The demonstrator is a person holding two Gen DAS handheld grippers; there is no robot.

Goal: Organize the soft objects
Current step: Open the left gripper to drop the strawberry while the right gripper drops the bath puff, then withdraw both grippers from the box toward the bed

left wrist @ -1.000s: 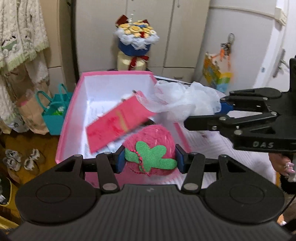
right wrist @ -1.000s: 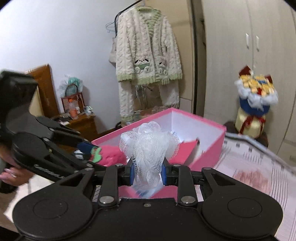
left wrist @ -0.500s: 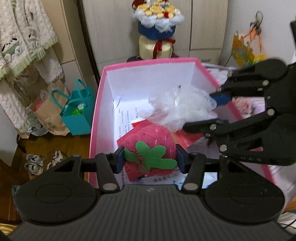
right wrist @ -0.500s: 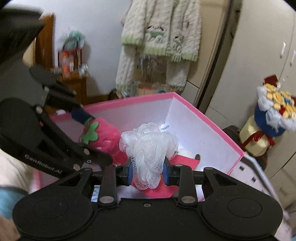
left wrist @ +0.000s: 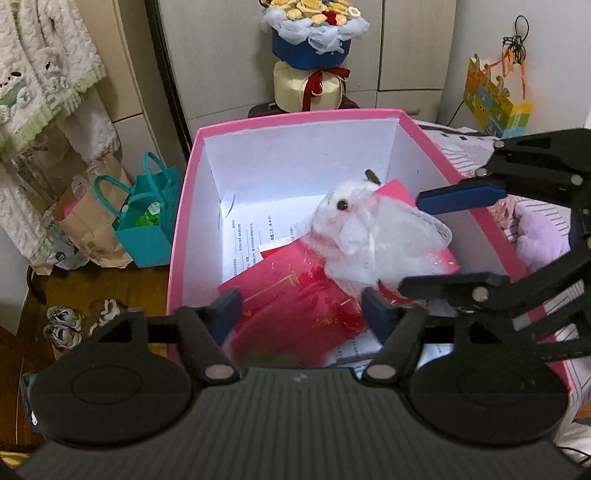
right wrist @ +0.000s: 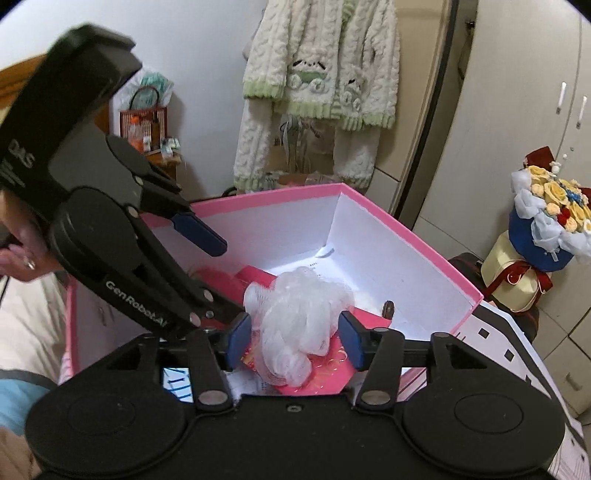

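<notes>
Both grippers hang over the pink box (left wrist: 295,120) with white inner walls (right wrist: 369,236). My left gripper (left wrist: 301,310) is opening and has nothing between its blue pads. A blurred red and green patch just below it looks like the strawberry plush (left wrist: 258,350), dropping into the box. My right gripper (right wrist: 295,339) is opening too. The white mesh puff (right wrist: 295,317) sits between its pads, no longer squeezed, over the box floor. In the left wrist view the puff (left wrist: 413,232) lies against a white plush animal (left wrist: 332,221), between the right gripper's fingers (left wrist: 458,197).
Pink cards (left wrist: 295,295) and printed papers (left wrist: 243,251) cover the box floor. A flower bouquet (left wrist: 314,33) stands behind the box. Teal (left wrist: 147,232) and brown paper bags and shoes (left wrist: 62,325) sit on the floor at the left. A purple plush (left wrist: 535,236) lies on the bedding at the right.
Both grippers came in over the box, dipped, and opened. The strawberry plush has left the left jaws. The mesh puff has loosened between the right pads.
</notes>
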